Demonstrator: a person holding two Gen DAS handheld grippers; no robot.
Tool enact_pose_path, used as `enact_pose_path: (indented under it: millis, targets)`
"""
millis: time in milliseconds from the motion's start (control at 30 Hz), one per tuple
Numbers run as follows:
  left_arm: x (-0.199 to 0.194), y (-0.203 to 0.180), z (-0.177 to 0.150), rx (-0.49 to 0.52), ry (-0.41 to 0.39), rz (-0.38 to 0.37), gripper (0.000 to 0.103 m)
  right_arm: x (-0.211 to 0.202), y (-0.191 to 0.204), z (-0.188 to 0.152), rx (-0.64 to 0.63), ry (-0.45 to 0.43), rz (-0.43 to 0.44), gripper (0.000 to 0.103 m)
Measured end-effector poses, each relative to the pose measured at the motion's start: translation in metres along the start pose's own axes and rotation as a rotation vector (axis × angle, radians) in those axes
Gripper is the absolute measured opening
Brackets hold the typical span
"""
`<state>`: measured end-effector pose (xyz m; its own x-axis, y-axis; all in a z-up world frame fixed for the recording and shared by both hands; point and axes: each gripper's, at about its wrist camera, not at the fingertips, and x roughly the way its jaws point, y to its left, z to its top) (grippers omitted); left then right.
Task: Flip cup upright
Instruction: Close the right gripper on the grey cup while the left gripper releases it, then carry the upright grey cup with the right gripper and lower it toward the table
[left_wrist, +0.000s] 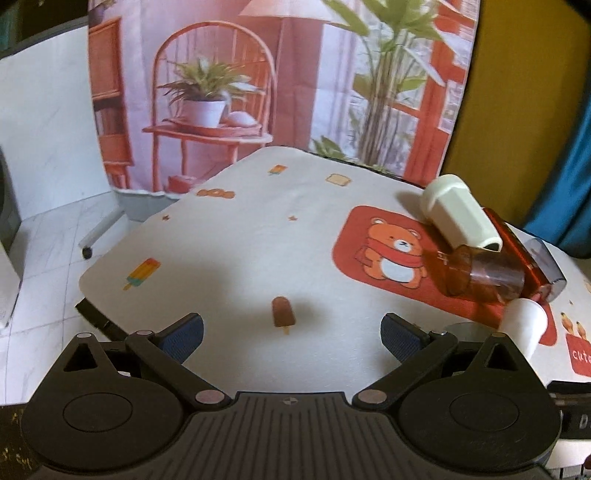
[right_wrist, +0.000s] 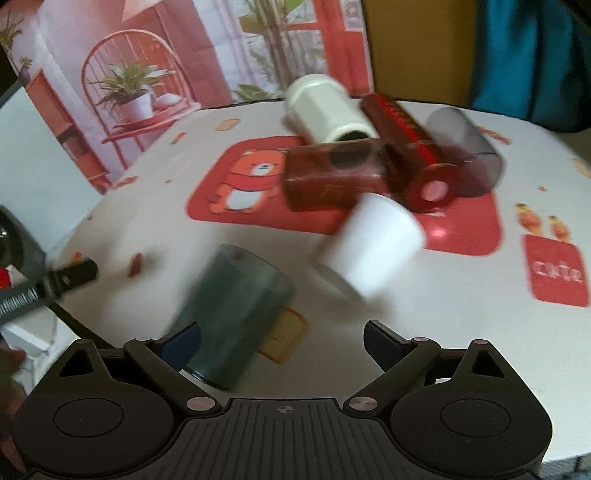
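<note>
Several cups lie on their sides on the printed tablecloth (right_wrist: 461, 332). In the right wrist view a blurred dark green-grey cup (right_wrist: 236, 310) lies just in front of my open right gripper (right_wrist: 282, 339), by its left finger. A white cup (right_wrist: 373, 243), a brown cup (right_wrist: 332, 177), a cream cup (right_wrist: 325, 110), a red cup (right_wrist: 410, 147) and a smoky clear cup (right_wrist: 469, 147) lie beyond. My left gripper (left_wrist: 291, 332) is open and empty over bare cloth; the cream cup (left_wrist: 458, 214), brown cup (left_wrist: 484, 277) and white cup (left_wrist: 524, 325) are to its right.
The table's left edge (left_wrist: 110, 258) drops to a tiled floor (left_wrist: 44, 243). A printed backdrop (left_wrist: 258, 92) hangs behind the table. The left gripper's body shows at the left edge of the right wrist view (right_wrist: 44, 284).
</note>
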<state>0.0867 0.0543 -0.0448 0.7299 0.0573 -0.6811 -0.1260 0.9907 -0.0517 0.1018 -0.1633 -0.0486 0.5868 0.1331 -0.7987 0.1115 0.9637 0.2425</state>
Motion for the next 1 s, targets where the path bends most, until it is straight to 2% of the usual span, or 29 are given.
enact_pose_path:
  millis: [100,200,367,500,533,733,1000]
  targets:
    - [0.000,0.002,0.000,-0.012,0.002,0.012,0.103,0.008,0.018,0.007,-0.066,-0.002,0.004,0.094]
    - [0.000,0.004,0.000,-0.023,-0.002,0.025,0.103,0.021,0.022,0.014,-0.055,0.025,0.023,0.090]
    - [0.003,0.004,0.000,-0.044,0.007,0.023,0.103,0.049,0.005,0.022,0.132,0.103,0.101,0.086]
    - [0.003,-0.002,-0.001,-0.021,0.006,0.016,0.103,0.063,-0.003,0.020,0.225,0.148,0.150,0.072]
    - [0.004,-0.003,-0.001,-0.017,0.007,0.014,0.103,0.063,-0.004,0.019,0.226,0.147,0.158,0.072]
    - [0.006,-0.002,-0.004,-0.022,0.028,0.001,0.103,0.049,-0.006,0.014,0.171,0.117,0.187,0.071]
    - [0.010,-0.004,-0.007,-0.016,0.057,-0.034,0.103,0.011,-0.018,0.001,0.006,0.069,0.204,0.070]
